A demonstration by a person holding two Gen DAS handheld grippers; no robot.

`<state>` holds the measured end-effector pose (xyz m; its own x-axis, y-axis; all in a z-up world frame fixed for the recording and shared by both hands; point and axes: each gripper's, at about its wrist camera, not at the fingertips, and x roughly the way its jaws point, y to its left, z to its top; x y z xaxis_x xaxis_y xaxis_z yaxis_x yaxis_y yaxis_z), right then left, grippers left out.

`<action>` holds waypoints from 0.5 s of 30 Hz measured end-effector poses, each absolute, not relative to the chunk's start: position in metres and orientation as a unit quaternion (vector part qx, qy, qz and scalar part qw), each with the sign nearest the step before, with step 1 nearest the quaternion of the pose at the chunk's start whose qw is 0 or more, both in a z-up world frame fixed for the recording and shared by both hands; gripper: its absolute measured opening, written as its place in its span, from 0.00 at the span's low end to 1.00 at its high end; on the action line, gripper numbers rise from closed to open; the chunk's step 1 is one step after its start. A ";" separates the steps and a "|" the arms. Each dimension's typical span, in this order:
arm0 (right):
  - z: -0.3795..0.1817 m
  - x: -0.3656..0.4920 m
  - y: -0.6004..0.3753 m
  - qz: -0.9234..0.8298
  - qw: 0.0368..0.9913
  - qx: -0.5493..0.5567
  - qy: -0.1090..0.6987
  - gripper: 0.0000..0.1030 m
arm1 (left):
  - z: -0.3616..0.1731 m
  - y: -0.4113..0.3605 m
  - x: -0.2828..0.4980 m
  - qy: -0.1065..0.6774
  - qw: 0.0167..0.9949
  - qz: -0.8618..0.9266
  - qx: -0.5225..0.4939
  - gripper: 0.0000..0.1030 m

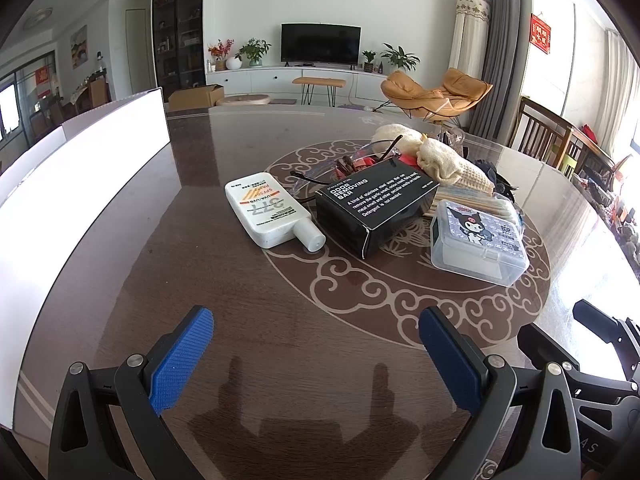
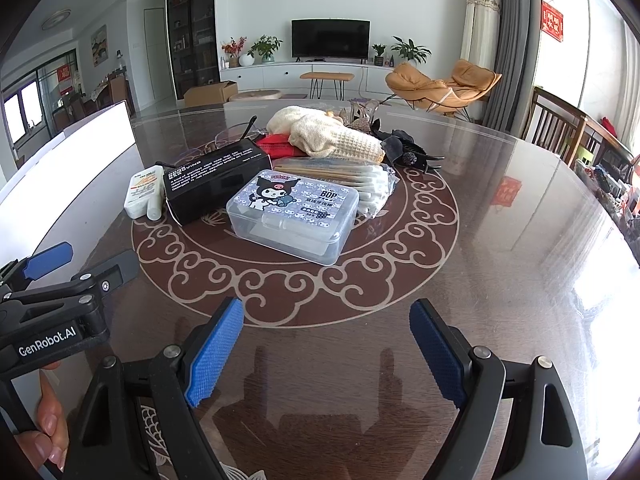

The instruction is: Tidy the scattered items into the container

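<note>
Scattered items lie mid-table: a white sunscreen bottle [image 1: 272, 213] [image 2: 143, 192], a black "odor removing bar" box [image 1: 376, 204] [image 2: 212, 180], a clear plastic case with a cartoon lid [image 1: 478, 242] [image 2: 292, 214], a bag of cotton swabs [image 2: 360, 178], a cream cloth [image 1: 440, 158] [image 2: 332, 136], glasses [image 1: 320, 176] and a black hair clip [image 2: 408, 156]. A white container [image 1: 80, 184] [image 2: 68, 168] stands at the left. My left gripper [image 1: 316, 332] is open and empty, short of the bottle. My right gripper [image 2: 326, 320] is open and empty, short of the clear case.
The dark glass-topped table [image 2: 500, 260] has a round cloud pattern. Wooden chairs [image 2: 560, 128] stand at the right edge. The left gripper's body [image 2: 60, 300] shows at the left of the right wrist view, held by a hand.
</note>
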<state>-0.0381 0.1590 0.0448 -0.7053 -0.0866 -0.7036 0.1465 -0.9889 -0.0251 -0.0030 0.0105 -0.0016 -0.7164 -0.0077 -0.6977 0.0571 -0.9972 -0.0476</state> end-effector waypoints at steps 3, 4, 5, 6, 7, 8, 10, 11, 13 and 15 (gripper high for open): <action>0.044 -0.038 0.158 -0.922 0.064 0.380 0.041 0.84 | -0.003 0.010 -0.004 0.034 0.018 -0.925 0.377 1.00; 0.044 -0.039 0.158 -0.922 0.065 0.380 0.041 0.84 | -0.003 0.010 -0.004 0.034 0.018 -0.925 0.377 1.00; 0.044 -0.039 0.158 -0.921 0.065 0.381 0.041 0.84 | -0.003 0.009 -0.004 0.034 0.019 -0.925 0.378 1.00; 0.043 -0.039 0.158 -0.921 0.065 0.382 0.041 0.84 | -0.003 0.009 -0.005 0.035 0.019 -0.925 0.378 1.00; 0.043 -0.040 0.158 -0.921 0.065 0.382 0.041 0.84 | -0.003 0.009 -0.005 0.035 0.019 -0.925 0.378 1.00; 0.043 -0.040 0.158 -0.921 0.065 0.383 0.041 0.84 | -0.003 0.009 -0.005 0.035 0.019 -0.925 0.378 1.00; 0.042 -0.040 0.158 -0.920 0.065 0.384 0.041 0.84 | -0.004 0.009 -0.005 0.036 0.019 -0.925 0.379 1.00; 0.042 -0.041 0.158 -0.920 0.066 0.384 0.041 0.84 | -0.004 0.008 -0.005 0.036 0.019 -0.924 0.379 1.00; 0.042 -0.041 0.158 -0.920 0.066 0.385 0.042 0.84 | -0.004 0.008 -0.005 0.037 0.019 -0.924 0.380 1.00; 0.042 -0.041 0.158 -0.919 0.066 0.386 0.043 0.84 | -0.005 0.007 -0.006 0.039 0.018 -0.923 0.382 1.00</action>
